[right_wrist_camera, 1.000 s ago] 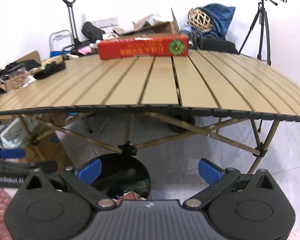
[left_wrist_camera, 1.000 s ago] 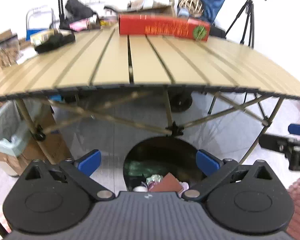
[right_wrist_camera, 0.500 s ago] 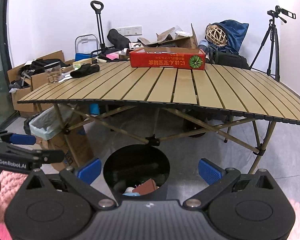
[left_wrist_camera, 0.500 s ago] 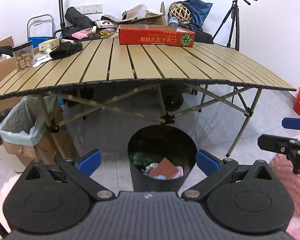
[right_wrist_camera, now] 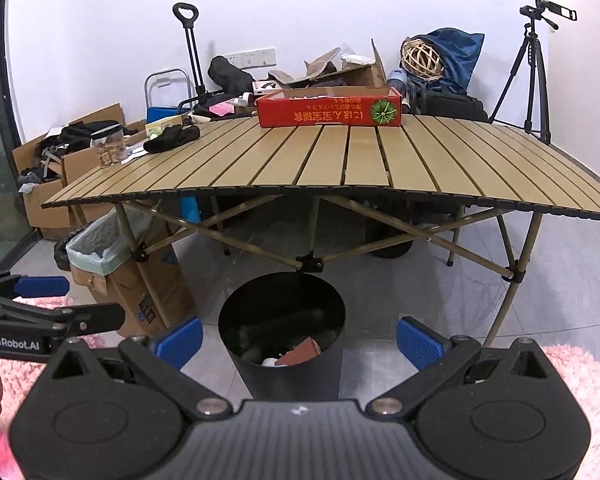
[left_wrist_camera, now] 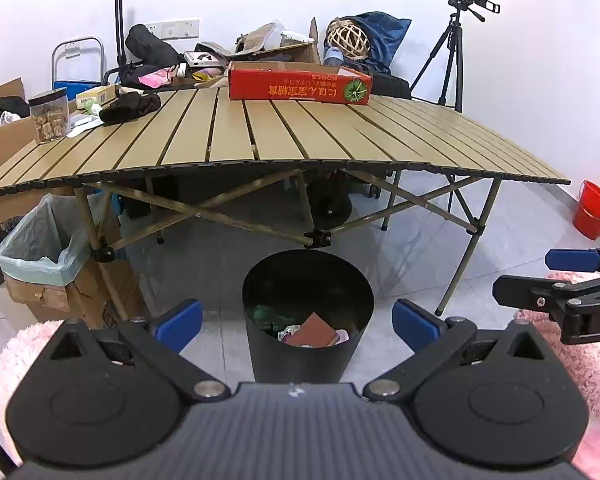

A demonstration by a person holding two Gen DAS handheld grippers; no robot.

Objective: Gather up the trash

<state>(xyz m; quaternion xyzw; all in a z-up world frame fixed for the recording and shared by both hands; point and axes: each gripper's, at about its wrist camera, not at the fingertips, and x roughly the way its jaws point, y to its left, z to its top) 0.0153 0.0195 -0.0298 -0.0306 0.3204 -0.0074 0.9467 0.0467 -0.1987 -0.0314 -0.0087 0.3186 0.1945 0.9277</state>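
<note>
Scanning from the left edge of the left wrist view: a cardboard box lined with a pale green plastic bag (left_wrist_camera: 40, 248) stands on the floor at nine o'clock, beside the leg of the tan slatted folding tabletop (left_wrist_camera: 284, 136). On that tabletop, at ten o'clock, sit a clear plastic jar with a dark lid (left_wrist_camera: 49, 116) and a crumpled black cloth (left_wrist_camera: 130, 107); a long red cardboard box with a green fruit print (left_wrist_camera: 298, 86) lies at twelve o'clock along the far edge.

Dead centre, on the grey tiled floor in front of the tabletop, stands the black cylindrical trash bin (left_wrist_camera: 308, 344). Inside it, the collected trash (left_wrist_camera: 312, 330) shows as a brown card piece, wrappers and something green.

Left tool (left_wrist_camera: 296, 322): blue pads spread wide, released, nothing between them; the bin shows through the gap. Right tool (right_wrist_camera: 298, 338): likewise spread and empty, with the bin at its centre. Each tool is visible in the other's view, at three and nine o'clock.

At three o'clock in the left view, a small red plastic bucket (left_wrist_camera: 596, 214) rests by the wall, well apart from the bin.

Judgement: no loose scrap is plain on the bare slats, so collection looks close to done. To finish well, sweep the ten o'clock corner around the cloth before stopping, and keep both tools released until a scrap sits squarely between the pads.
</note>
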